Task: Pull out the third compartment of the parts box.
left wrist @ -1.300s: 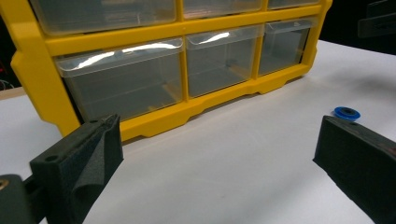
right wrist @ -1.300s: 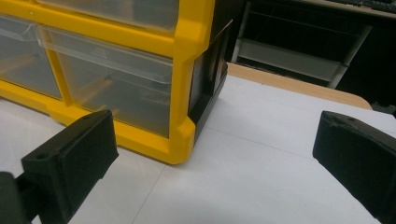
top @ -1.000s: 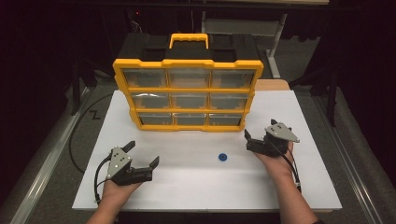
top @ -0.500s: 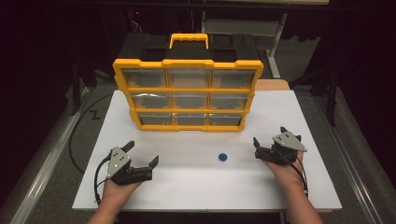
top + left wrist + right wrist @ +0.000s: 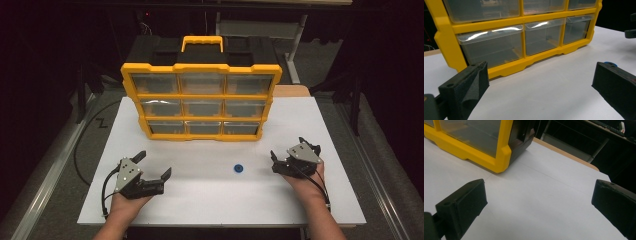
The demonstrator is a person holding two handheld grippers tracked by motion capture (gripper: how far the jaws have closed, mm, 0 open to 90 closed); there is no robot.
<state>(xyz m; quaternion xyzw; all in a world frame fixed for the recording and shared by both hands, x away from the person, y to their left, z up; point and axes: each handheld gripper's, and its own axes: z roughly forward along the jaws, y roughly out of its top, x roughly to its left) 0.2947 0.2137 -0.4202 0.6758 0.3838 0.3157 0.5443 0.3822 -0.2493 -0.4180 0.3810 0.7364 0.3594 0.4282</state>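
Observation:
A yellow organizer (image 5: 200, 95) with nine clear drawers stands upright at the back of the white table top (image 5: 215, 200). A small blue disc (image 5: 238, 168) lies on the table in front of it. At the front left my left gripper (image 5: 154, 164) is open and holds nothing. My right gripper (image 5: 287, 148) is open too, to the right of the disc. In the left gripper view the jaws stand wide apart before the organizer's lower drawers (image 5: 491, 47), and the disc (image 5: 607, 63) peeks over the right jaw. The right gripper view has the organizer's lower right corner (image 5: 501, 157) beyond wide jaws.
A black case with a yellow handle (image 5: 202, 42) sits behind the organizer. A wooden edge (image 5: 292, 91) borders the white top at the back right. A black cable (image 5: 92, 132) loops on the floor at the left. The other gripper (image 5: 631, 32) shows at the left gripper view's right edge.
My right gripper has drawn back toward the person and slightly to the right, staying open. The left gripper, the disc and the organizer have not moved.

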